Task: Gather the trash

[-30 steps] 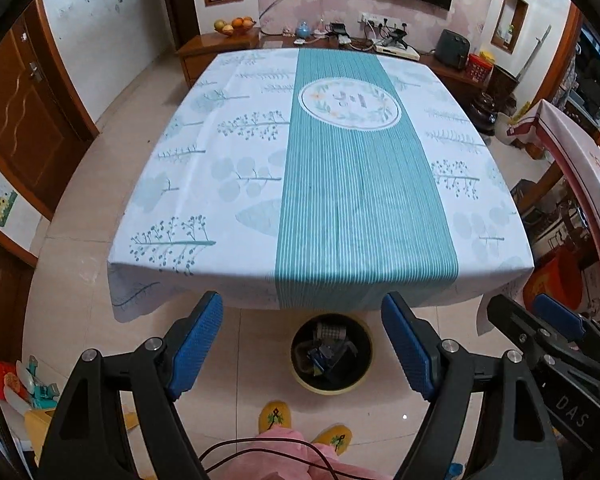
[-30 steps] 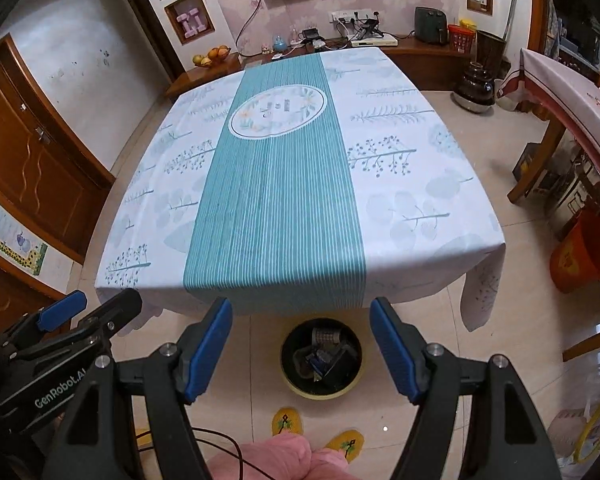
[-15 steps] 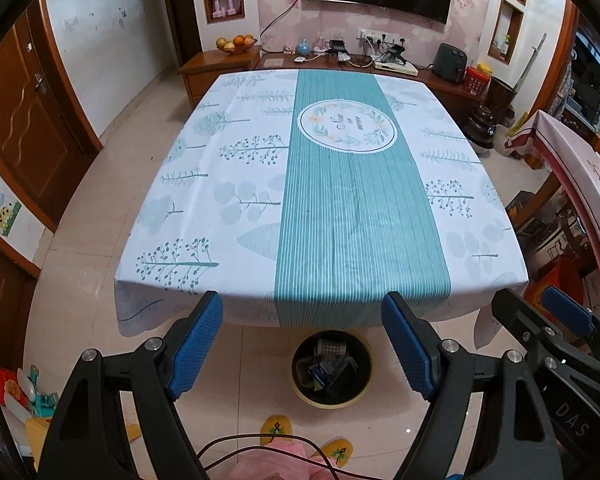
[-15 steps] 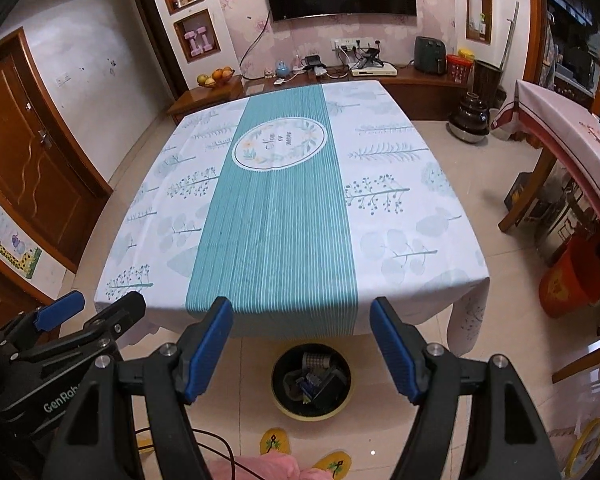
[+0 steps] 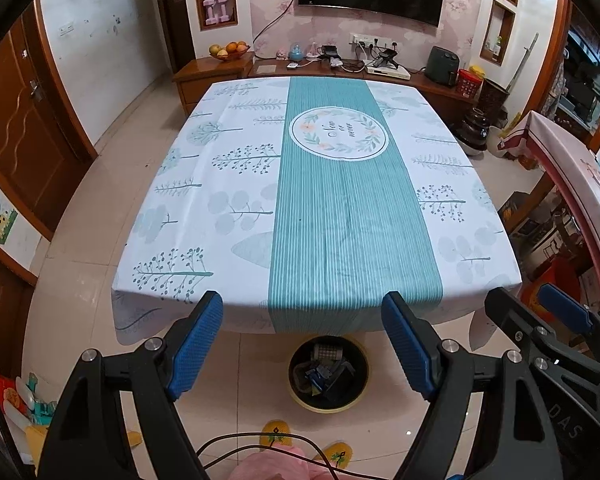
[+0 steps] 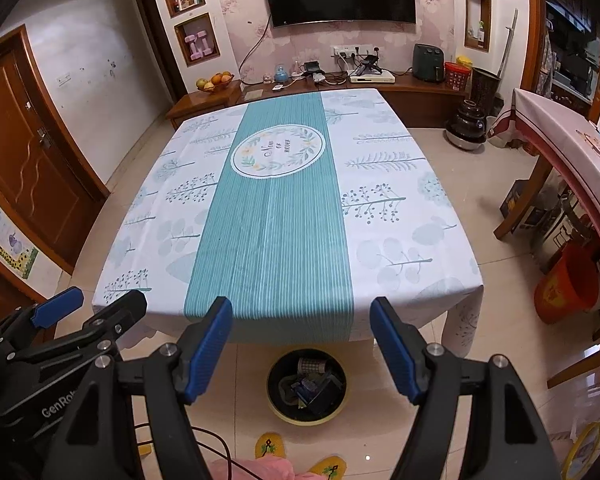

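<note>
A round black bin with a yellow rim (image 5: 328,374) stands on the floor in front of the table; it holds several pieces of trash, among them blue and dark wrappers. It also shows in the right wrist view (image 6: 307,386). My left gripper (image 5: 302,336) is open and empty, held above the bin and short of the table's near edge. My right gripper (image 6: 301,344) is open and empty, beside it at the same height. The table (image 5: 220,184) carries a white and teal cloth with no trash seen on it.
Yellow slippers (image 5: 276,440) and a pink-clad leg are just below me. An orange bucket (image 6: 566,284) and a second clothed table (image 6: 572,148) stand at the right. A wooden sideboard with electronics (image 5: 340,68) runs along the far wall. Wooden doors are at the left.
Both grippers have risen and tilted up from the bin, so more of the far wall and the television shows. Both stay open and empty.
</note>
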A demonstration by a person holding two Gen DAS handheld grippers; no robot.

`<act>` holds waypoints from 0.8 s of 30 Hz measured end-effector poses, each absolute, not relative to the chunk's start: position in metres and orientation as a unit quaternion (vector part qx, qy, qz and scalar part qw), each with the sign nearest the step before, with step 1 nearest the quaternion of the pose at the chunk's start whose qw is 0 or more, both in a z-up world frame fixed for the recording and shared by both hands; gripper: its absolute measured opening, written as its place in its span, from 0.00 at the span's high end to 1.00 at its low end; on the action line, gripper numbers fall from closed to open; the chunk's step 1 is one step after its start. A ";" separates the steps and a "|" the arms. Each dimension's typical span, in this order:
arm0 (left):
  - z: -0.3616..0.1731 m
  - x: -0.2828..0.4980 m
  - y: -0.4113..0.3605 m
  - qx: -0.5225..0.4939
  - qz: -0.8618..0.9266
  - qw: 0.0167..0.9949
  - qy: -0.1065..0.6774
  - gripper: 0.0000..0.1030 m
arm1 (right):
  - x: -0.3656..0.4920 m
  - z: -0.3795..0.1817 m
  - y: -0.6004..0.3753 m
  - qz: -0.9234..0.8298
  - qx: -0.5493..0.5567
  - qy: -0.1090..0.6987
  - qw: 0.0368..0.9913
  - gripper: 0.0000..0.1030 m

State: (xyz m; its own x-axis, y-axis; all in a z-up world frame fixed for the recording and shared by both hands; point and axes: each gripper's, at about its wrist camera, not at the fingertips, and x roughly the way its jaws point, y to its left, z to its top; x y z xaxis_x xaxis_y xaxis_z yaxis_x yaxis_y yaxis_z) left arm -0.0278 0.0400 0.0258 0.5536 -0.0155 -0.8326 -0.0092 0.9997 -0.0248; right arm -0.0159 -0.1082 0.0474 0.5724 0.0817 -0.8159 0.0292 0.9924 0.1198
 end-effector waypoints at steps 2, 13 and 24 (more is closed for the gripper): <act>0.026 -0.028 0.040 -0.015 -0.001 0.881 0.473 0.22 | -0.016 0.048 -0.109 0.015 0.059 0.462 0.885 0.30; 0.026 -0.028 0.039 -0.016 0.000 0.881 0.472 0.22 | -0.016 0.048 -0.108 0.015 0.059 0.462 0.885 0.30; 0.027 -0.028 0.040 -0.015 -0.001 0.881 0.472 0.22 | -0.015 0.048 -0.111 0.015 0.059 0.460 0.886 0.30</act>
State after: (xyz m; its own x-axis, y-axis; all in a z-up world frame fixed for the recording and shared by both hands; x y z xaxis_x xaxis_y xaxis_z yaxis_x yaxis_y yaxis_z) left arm -0.0275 0.0396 0.0265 0.5538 -0.0158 -0.8325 -0.0117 0.9996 -0.0268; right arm -0.0152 -0.1111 0.0482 0.5756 0.0799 -0.8138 0.0281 0.9927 0.1173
